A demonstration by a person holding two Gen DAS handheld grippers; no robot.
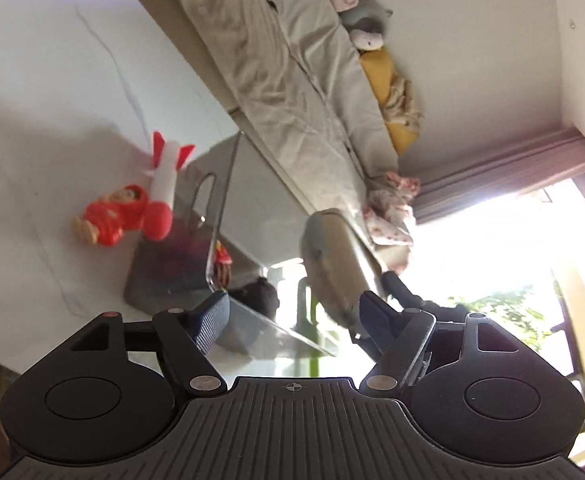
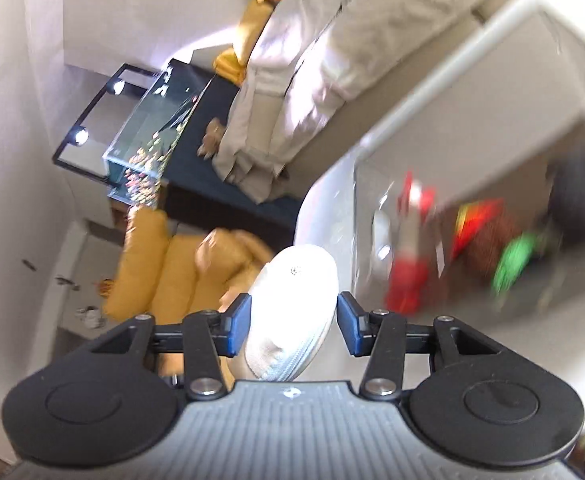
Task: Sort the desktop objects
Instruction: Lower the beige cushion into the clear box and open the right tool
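Note:
In the left wrist view my left gripper is open and empty, just in front of a clear plastic bin on the white marble table. A red doll figure and a red-and-white plush rocket lie left of the bin. In the right wrist view my right gripper is shut on a white oval pouch, held in the air left of the clear bin. The bin holds blurred red, brown, green and dark objects.
The right gripper and its beige-looking pouch show at the right of the left wrist view. Behind the table is a beige sofa with plush toys. A yellow sofa and a fish tank lie beyond the table edge.

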